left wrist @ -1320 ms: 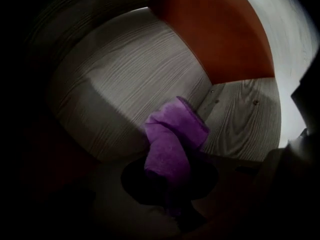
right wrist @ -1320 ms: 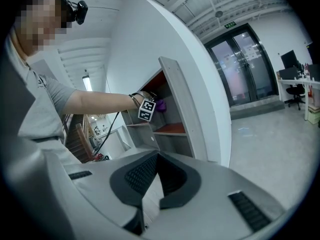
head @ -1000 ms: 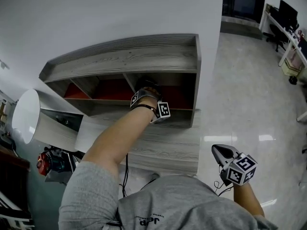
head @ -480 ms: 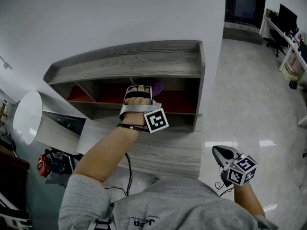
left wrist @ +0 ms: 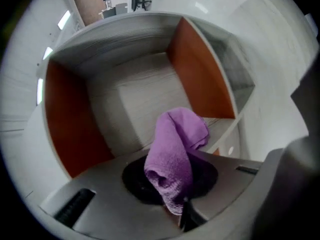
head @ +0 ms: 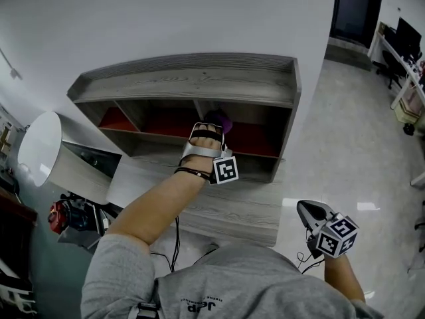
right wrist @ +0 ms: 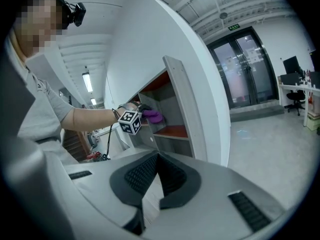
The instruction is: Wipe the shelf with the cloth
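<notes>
Holding: the left gripper (head: pixel 211 129), at centre of the head view, has its jaws closed on the lower end of the purple cloth (left wrist: pixel 175 151).
Cloth position: bunched and standing up from the jaws, at the mouth of a red-backed compartment of the shelf (head: pixel 186 85), just right of a divider. Whether it touches the board cannot be told.
Handling (judged): soft, light terry-type fabric. It is limp, folds on itself, is not fragile, and is unlikely to slip from a firm pinch.
Hold point (judged): a gathered fold near one end, as held now, leaving the free bulk forward to drag across the board.
Right gripper (head: pixel 309 211): lower right of the head view, well apart from the shelf. Its jaws meet at the tips with nothing between them.
Surface (head: pixel 229 205): grey wood-grain, just below the shelf.
Count: cloth, one; shelf unit, one, with three open compartments visible; grippers, two.
</notes>
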